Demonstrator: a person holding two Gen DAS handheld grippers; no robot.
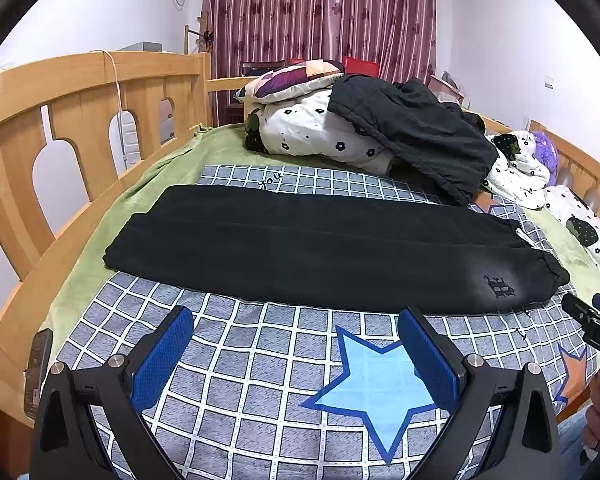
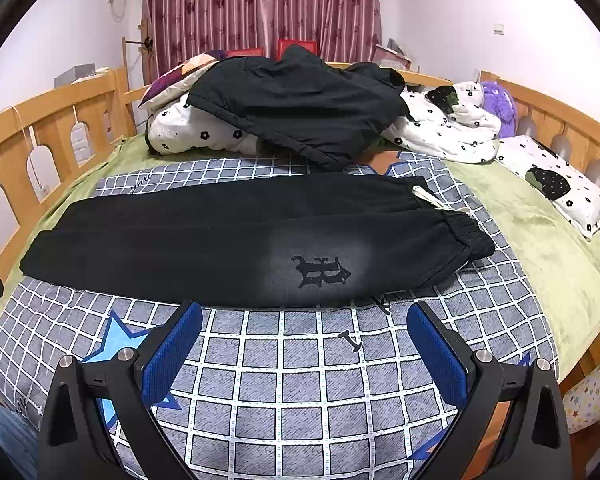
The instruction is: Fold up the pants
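Pants (image 2: 228, 240) lie flat on the checked blanket (image 2: 300, 364), already doubled leg-on-leg into one long black strip, so what's left looks like the lengthwise folds. Long axis runs left-right across the bed, square to the way both grippers point. Waistband (image 2: 466, 232) with its white drawstring (image 2: 424, 192) is at the right end, cuffs (image 1: 118, 246) at the left; the printed logo (image 2: 320, 272) sits near the waist on the near edge. The strip is just ahead of both sets of fingers, not touched by either. Right gripper (image 2: 304, 344) is spread wide, nothing held, lined up with the logo and so nearer the waist end. Left gripper (image 1: 296, 346) is likewise wide open and empty, facing the mid-to-left stretch, nearer the cuffs. My read: each hand takes its own end, or the left one carries the cuffs over to the waist. Beyond the strip, another dark garment (image 2: 300, 100) is heaped on the floral quilt (image 2: 204, 128), well apart, not in the way.
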